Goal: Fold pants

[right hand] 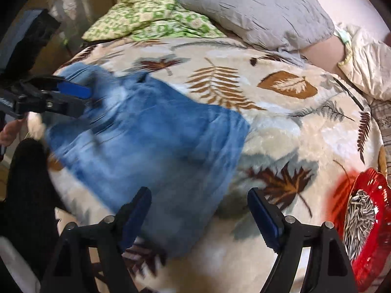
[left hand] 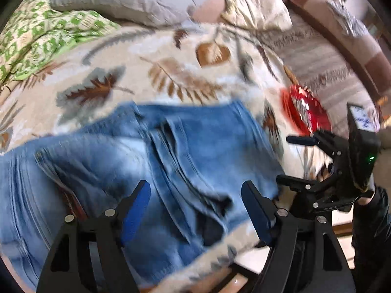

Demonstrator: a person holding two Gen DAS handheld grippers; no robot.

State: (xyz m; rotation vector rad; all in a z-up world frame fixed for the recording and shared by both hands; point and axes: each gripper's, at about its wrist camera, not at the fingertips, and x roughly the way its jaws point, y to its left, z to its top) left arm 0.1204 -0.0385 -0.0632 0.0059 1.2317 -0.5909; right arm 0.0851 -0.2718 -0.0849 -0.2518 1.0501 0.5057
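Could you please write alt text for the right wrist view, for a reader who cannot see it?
Blue jeans lie folded on a leaf-patterned blanket, with the open right gripper above their near edge. The left gripper reaches in from the left; a red dish of seeds sits at right.

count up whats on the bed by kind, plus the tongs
jeans: 1
red bowl holding seeds: 1
pillows: 2, grey and cream
green patterned cloth: 1
leaf blanket: 1
tongs: 2, left tongs and right tongs, both open
total: 8
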